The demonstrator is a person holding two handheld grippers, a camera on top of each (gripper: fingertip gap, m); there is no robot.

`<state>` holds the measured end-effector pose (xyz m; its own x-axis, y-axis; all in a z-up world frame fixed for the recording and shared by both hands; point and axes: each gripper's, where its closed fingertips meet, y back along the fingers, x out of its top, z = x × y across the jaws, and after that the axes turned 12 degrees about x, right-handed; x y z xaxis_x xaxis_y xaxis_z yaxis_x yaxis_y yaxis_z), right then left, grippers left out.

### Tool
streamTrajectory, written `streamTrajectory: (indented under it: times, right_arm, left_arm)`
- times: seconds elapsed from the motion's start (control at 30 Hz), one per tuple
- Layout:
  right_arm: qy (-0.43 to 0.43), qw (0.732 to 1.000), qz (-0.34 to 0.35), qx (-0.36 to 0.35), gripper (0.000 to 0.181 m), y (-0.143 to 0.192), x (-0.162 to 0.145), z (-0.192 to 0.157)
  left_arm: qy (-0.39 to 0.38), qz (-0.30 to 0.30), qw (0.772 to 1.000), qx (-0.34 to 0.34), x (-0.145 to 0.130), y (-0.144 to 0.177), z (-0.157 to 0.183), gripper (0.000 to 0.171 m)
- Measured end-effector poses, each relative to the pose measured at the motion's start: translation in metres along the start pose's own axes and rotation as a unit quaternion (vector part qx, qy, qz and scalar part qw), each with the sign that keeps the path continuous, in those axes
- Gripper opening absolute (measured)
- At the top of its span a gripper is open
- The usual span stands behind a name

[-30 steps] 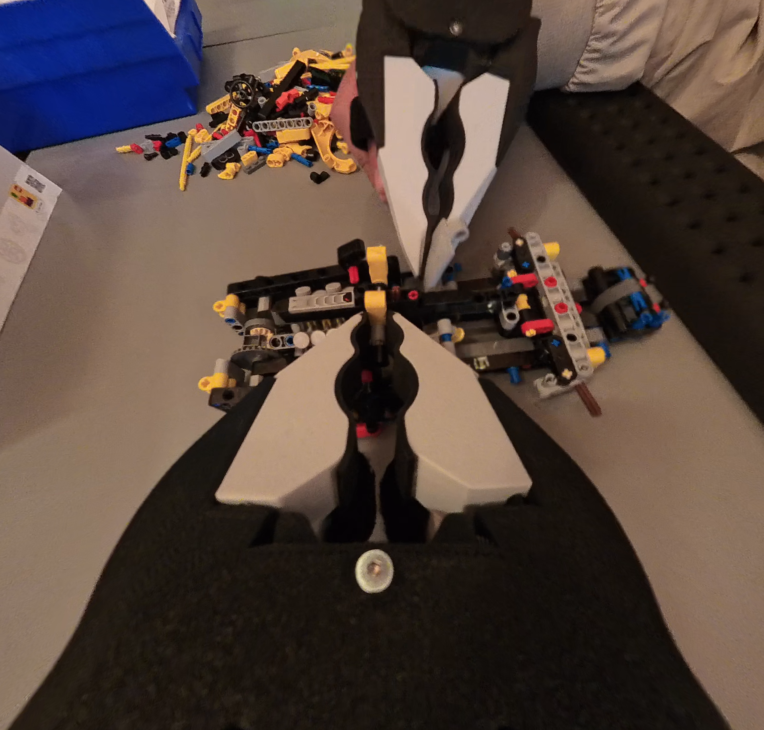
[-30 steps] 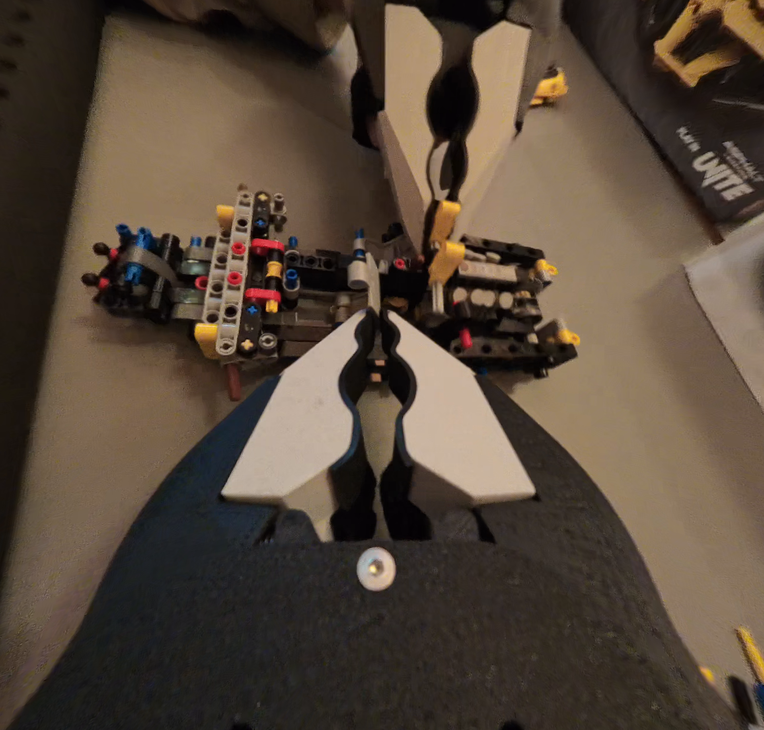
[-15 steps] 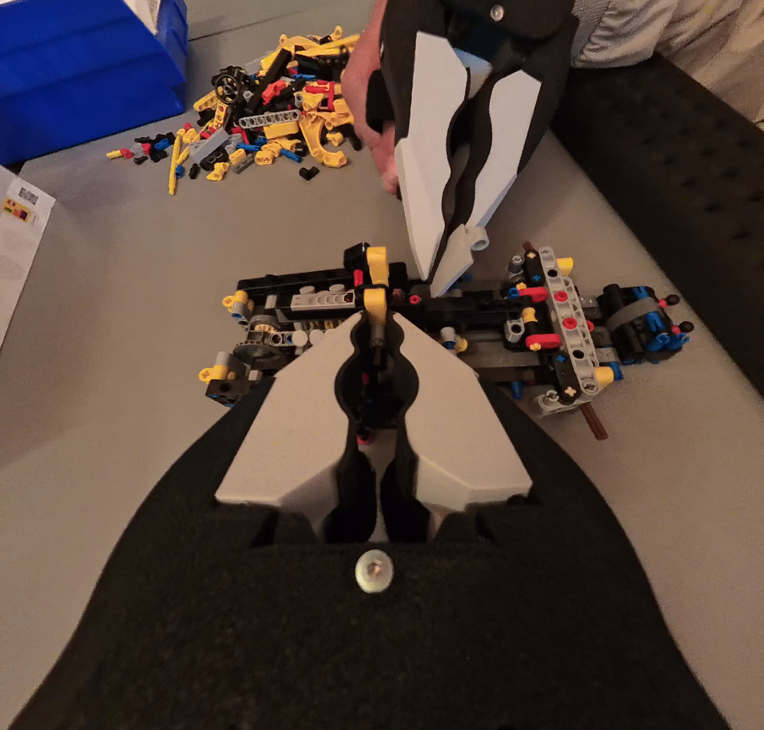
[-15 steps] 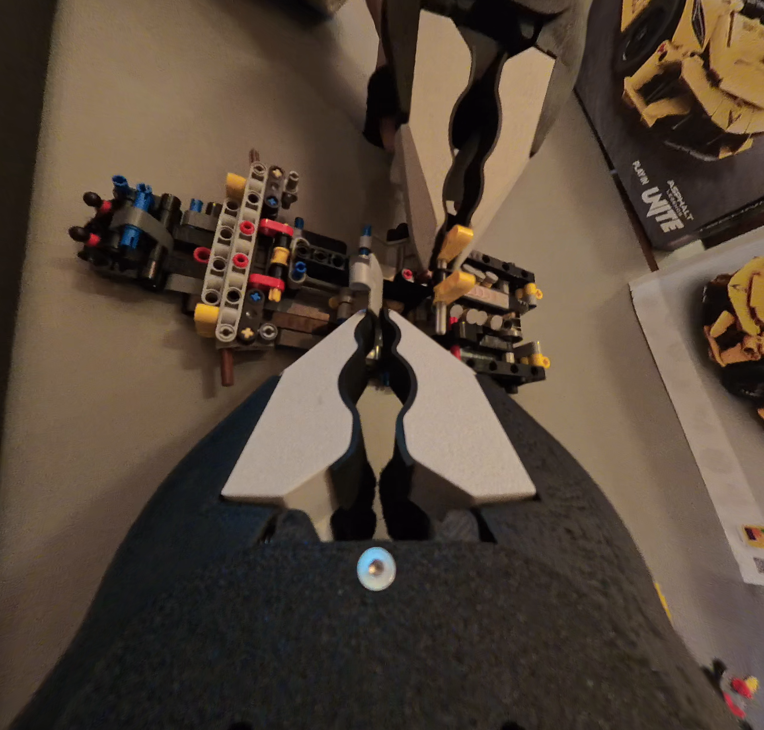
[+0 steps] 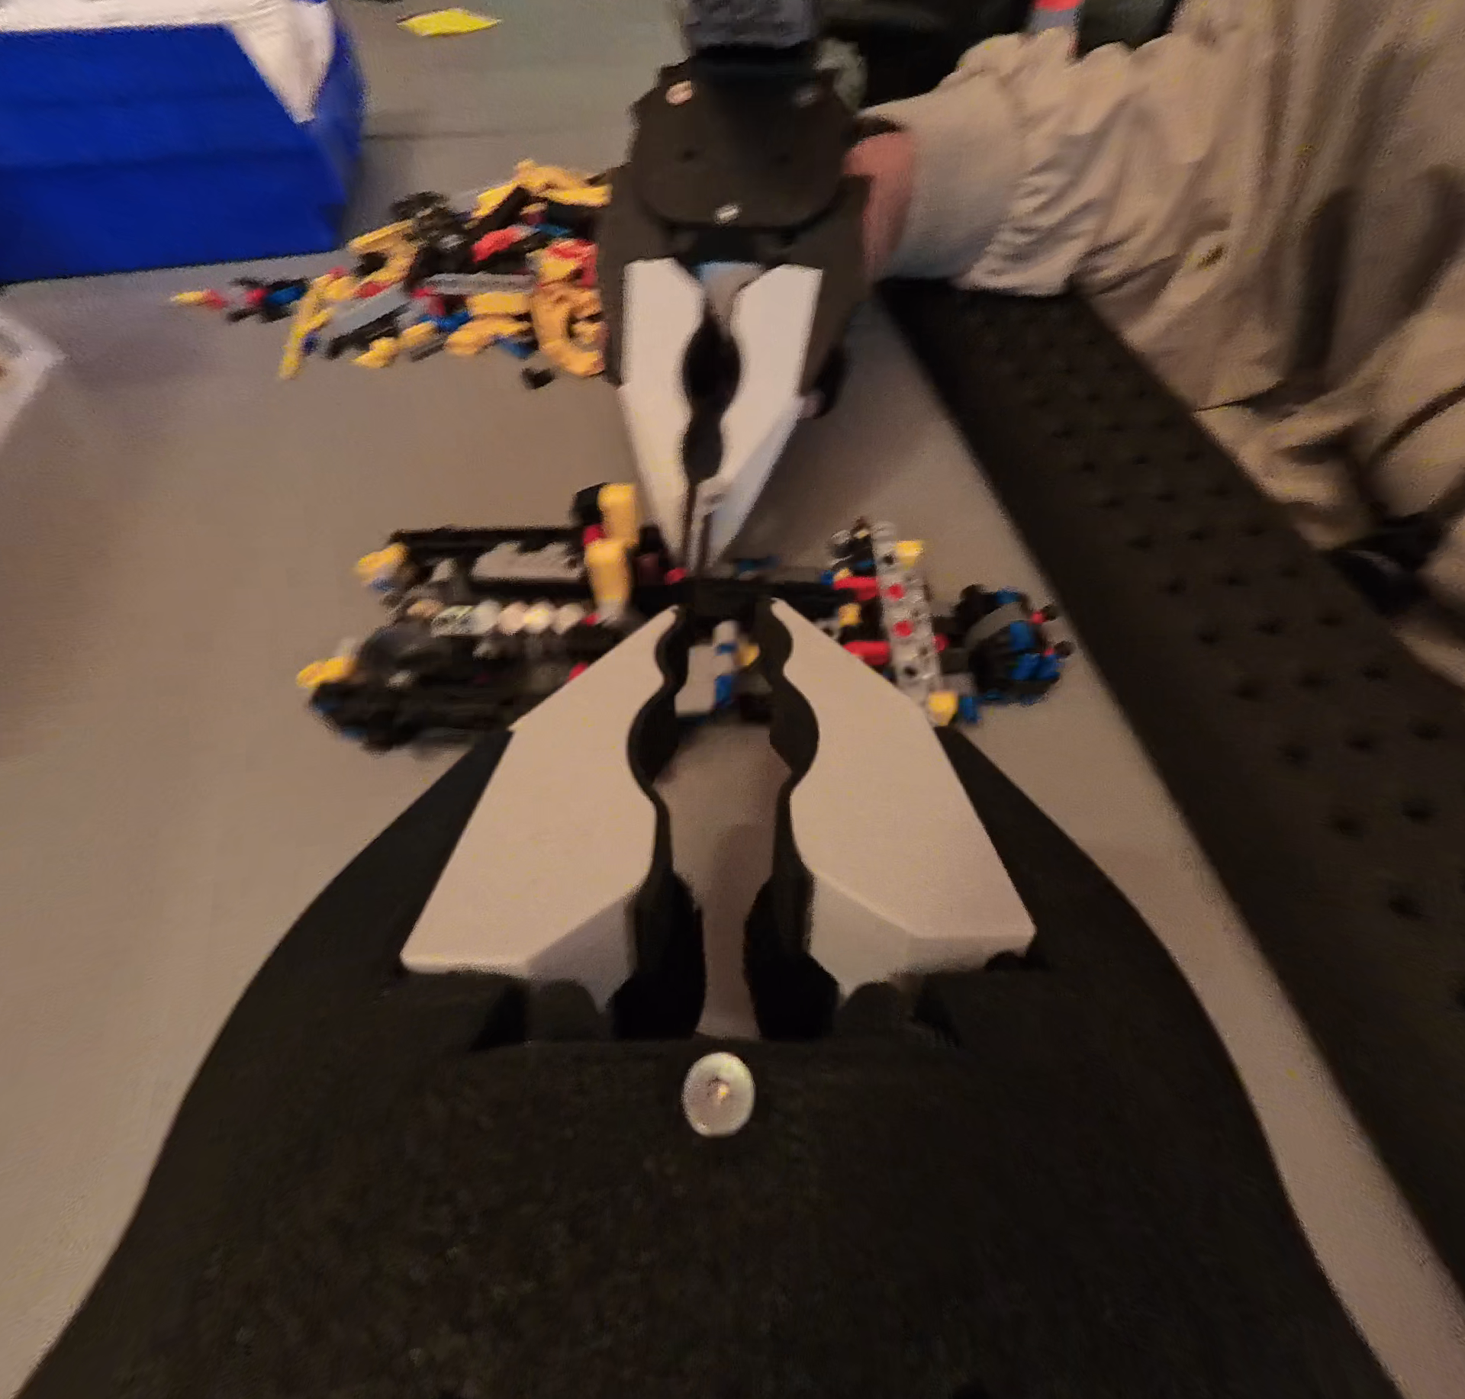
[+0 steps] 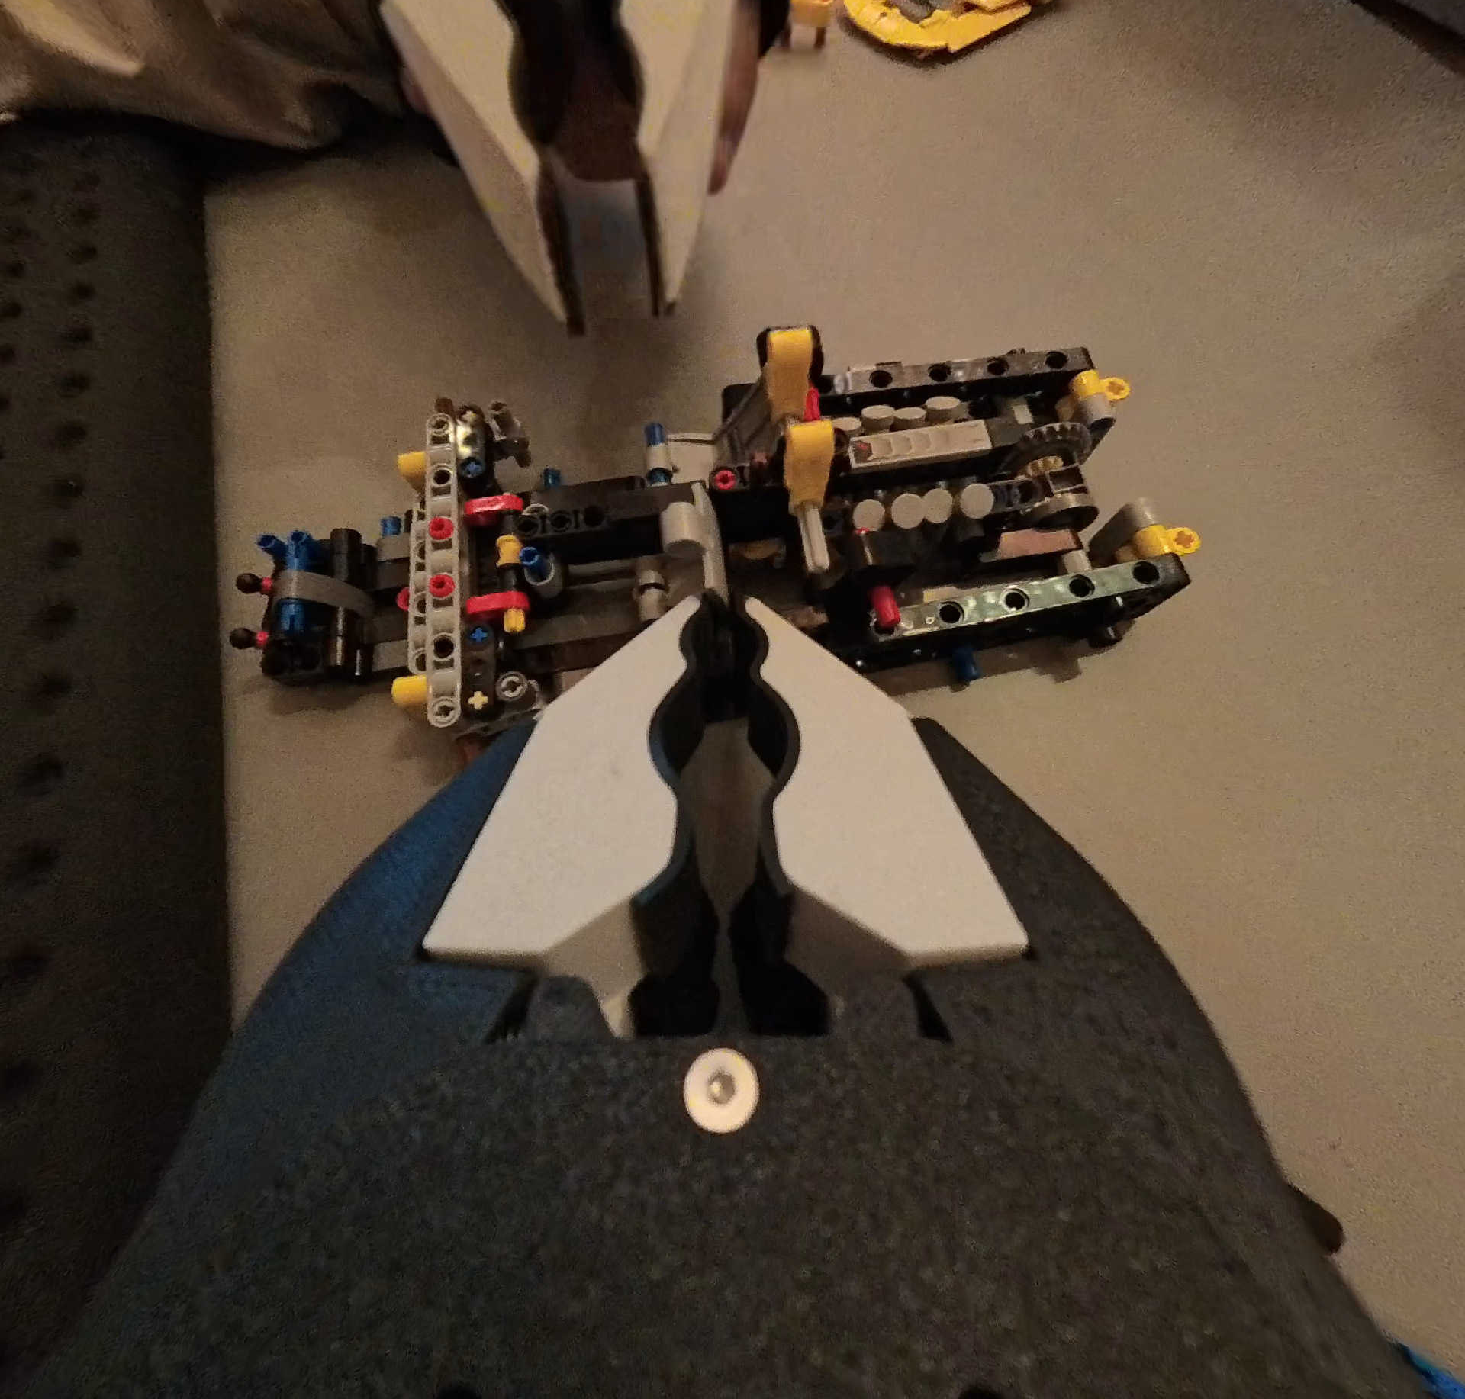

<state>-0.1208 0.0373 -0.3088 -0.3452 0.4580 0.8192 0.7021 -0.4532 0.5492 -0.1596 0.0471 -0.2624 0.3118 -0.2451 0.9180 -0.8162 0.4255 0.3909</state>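
The left gripper (image 5: 720, 608) has its jaws parted by a narrow gap and holds nothing; its tips sit at the near side of the brick-built chassis (image 5: 491, 632), and contact cannot be confirmed through the blur. The chassis lies flat on the grey tabletop (image 5: 198, 766), near the edge that borders the dark perforated board (image 5: 1237, 648), with its long axis parallel to that edge. In the right wrist view its narrow blue-pinned end (image 6: 305, 608) points left and its wide black frame (image 6: 991, 489) right. The right gripper (image 6: 723, 608) is nearly closed, pinching a thin grey piece (image 6: 698, 537) at mid-chassis. Beyond lie a loose parts pile (image 5: 444, 283) and a blue bin (image 5: 158, 148) toward the far corner.
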Motion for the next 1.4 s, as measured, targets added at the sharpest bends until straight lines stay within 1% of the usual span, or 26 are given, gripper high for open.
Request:
streamTrajectory:
  times: [0.07, 0.13, 0.2, 0.23, 0.3, 0.4, 0.5, 0.53, 0.6, 0.63, 0.7, 0.73, 0.8, 0.83, 0.9, 0.93, 1.03, 1.1, 1.13, 1.23, 1.3, 1.4]
  right_arm:
    - [-0.018, 1.000, 0.004, 0.020, 0.007, 0.000, -0.001, -0.004]
    - [-0.026, 0.998, 0.007, 0.049, 0.021, 0.002, -0.002, -0.011]
    - [-0.025, 0.998, 0.007, 0.057, 0.024, 0.003, -0.003, -0.013]
    - [-0.017, 0.998, 0.005, 0.056, 0.025, 0.002, -0.002, -0.013]
    - [0.008, 0.999, -0.004, 0.050, 0.027, -0.003, -0.001, -0.014]
    - [0.036, 0.998, -0.013, 0.041, 0.023, -0.011, 0.003, -0.014]
    - [0.061, 0.998, -0.024, 0.014, 0.019, -0.015, 0.005, -0.011]
    - [0.061, 0.998, -0.025, 0.007, 0.019, -0.015, 0.004, -0.011]
    - [0.043, 0.999, -0.022, 0.010, 0.018, -0.012, 0.003, -0.011]
    - [0.032, 0.999, -0.020, 0.015, 0.017, -0.011, 0.003, -0.011]
    - [0.018, 1.000, -0.002, 0.019, 0.017, -0.010, 0.007, -0.010]
    - [0.015, 1.000, 0.007, 0.013, 0.017, -0.009, 0.010, -0.007]
    - [0.007, 1.000, 0.013, 0.005, 0.015, -0.008, 0.013, -0.003]
    - [-0.001, 1.000, 0.010, 0.007, 0.015, -0.011, 0.011, -0.002]
    - [-0.017, 1.000, 0.009, 0.000, 0.002, -0.014, 0.012, 0.001]
    - [-0.027, 1.000, 0.009, 0.000, 0.002, -0.016, 0.012, 0.001]
    - [-0.098, 0.995, 0.012, -0.012, 0.000, -0.019, 0.016, 0.006]
    - [-0.126, 0.991, 0.019, -0.047, 0.000, -0.022, 0.019, 0.013]
    - [-0.122, 0.991, 0.013, -0.060, 0.000, -0.025, 0.021, 0.014]
    - [-0.117, 0.989, 0.008, -0.092, 0.000, -0.032, 0.026, 0.017]
    - [-0.129, 0.987, 0.014, -0.098, 0.000, -0.034, 0.027, 0.019]
    - [-0.130, 0.987, 0.015, -0.089, 0.001, -0.036, 0.028, 0.017]
  left_arm:
    - [-0.019, -0.004, 1.000, -0.009, 0.002, -0.016, 0.012, 0.016]
    - [-0.052, -0.014, 0.999, 0.007, 0.002, -0.028, 0.013, 0.014]
    - [-0.072, -0.039, 0.997, 0.004, -0.006, -0.035, 0.015, 0.012]
    - [-0.079, -0.054, 0.995, 0.007, -0.011, -0.038, 0.014, 0.012]
    - [-0.100, -0.063, 0.993, 0.013, -0.016, -0.042, 0.014, 0.012]
    - [-0.133, -0.087, 0.987, 0.025, -0.025, -0.046, 0.015, 0.001]
    - [-0.130, -0.091, 0.987, 0.030, -0.027, -0.042, 0.011, 0.000]
    - [-0.123, -0.076, 0.989, 0.033, -0.020, -0.038, 0.010, 0.000]
    - [-0.093, -0.026, 0.995, 0.024, -0.002, -0.022, 0.012, 0.000]
    - [-0.081, -0.028, 0.996, 0.025, -0.001, -0.016, 0.010, 0.000]
    - [-0.074, -0.083, 0.993, 0.051, -0.017, -0.013, -0.001, 0.002]
    - [-0.059, -0.088, 0.992, 0.062, -0.019, -0.014, -0.004, 0.007]
    - [-0.010, -0.074, 0.995, 0.066, -0.013, -0.019, -0.003, 0.010]
    - [0.007, -0.080, 0.994, 0.081, -0.012, -0.021, -0.006, 0.016]
    - [0.027, -0.101, 0.989, 0.105, -0.013, -0.021, -0.006, 0.023]
    - [0.038, -0.117, 0.985, 0.122, -0.014, -0.018, -0.006, 0.029]
    - [0.094, -0.150, 0.961, 0.214, -0.018, -0.004, -0.019, 0.031]
    - [0.141, -0.160, 0.949, 0.232, -0.022, -0.002, -0.016, 0.033]
    - [0.151, -0.165, 0.944, 0.241, -0.024, -0.003, -0.014, 0.034]
    - [0.141, -0.195, 0.925, 0.295, -0.040, 0.000, -0.028, 0.032]
    - [0.130, -0.204, 0.921, 0.305, -0.045, 0.001, -0.031, 0.022]
    - [0.081, -0.215, 0.918, 0.323, -0.047, 0.004, -0.036, 0.018]
